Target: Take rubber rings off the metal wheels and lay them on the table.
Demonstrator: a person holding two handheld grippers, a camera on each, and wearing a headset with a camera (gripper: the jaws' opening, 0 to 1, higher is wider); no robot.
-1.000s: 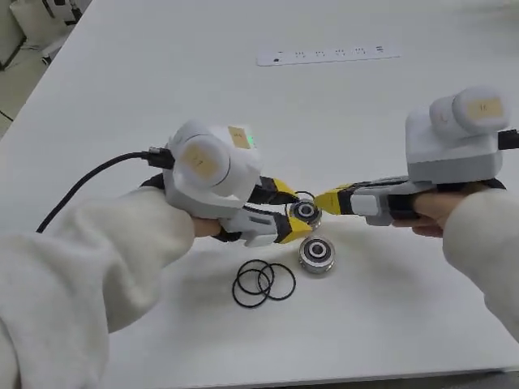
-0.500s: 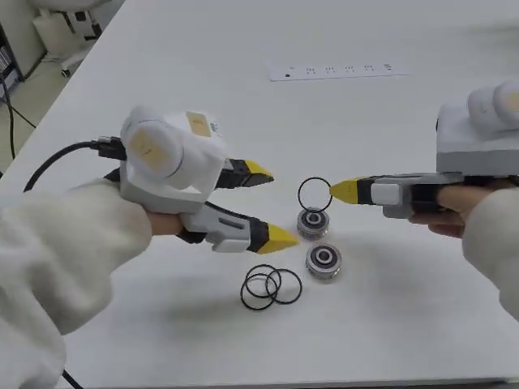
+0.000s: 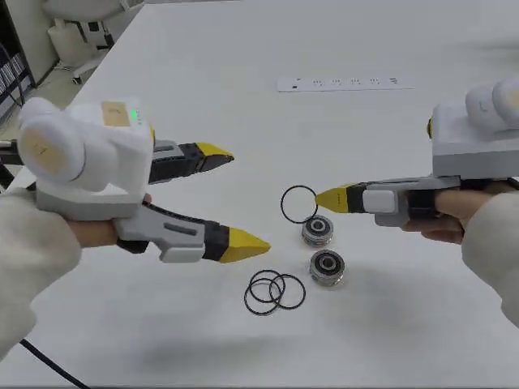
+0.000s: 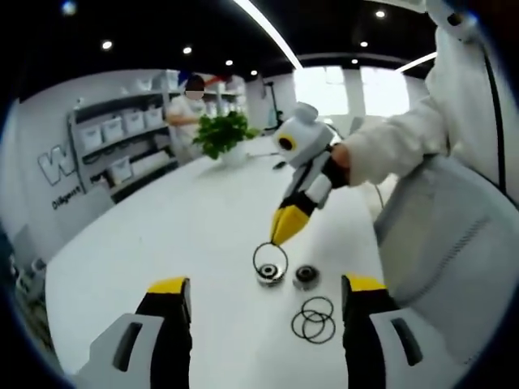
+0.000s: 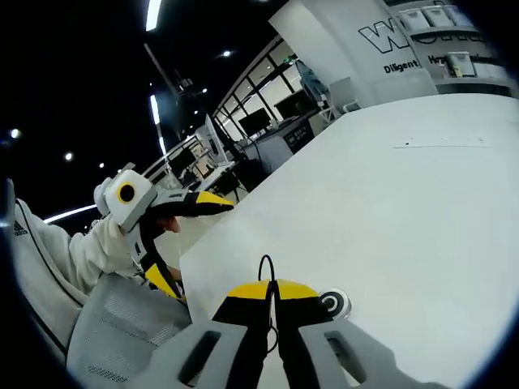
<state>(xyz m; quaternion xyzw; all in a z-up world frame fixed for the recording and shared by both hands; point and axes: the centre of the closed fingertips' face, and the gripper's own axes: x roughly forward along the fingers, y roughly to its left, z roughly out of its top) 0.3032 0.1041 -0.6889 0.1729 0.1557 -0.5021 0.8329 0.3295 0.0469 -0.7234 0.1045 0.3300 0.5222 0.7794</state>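
- table [image 3: 389, 130]: plain white
- metal wheels [image 3: 327, 267]: silver rims, black centres
- rubber ring [image 3: 282, 205] just beside the wheels, loose rings [image 3: 274, 290] near the wheels: black
- left gripper [image 3: 242, 198], right gripper [image 3: 323, 198]: white bodies, black jaws, yellow tips
- sleeves [image 3: 32, 243]: cream

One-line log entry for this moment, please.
left claw: open, empty | right claw: shut on rubber ring | table: two metal wheels, three loose rings
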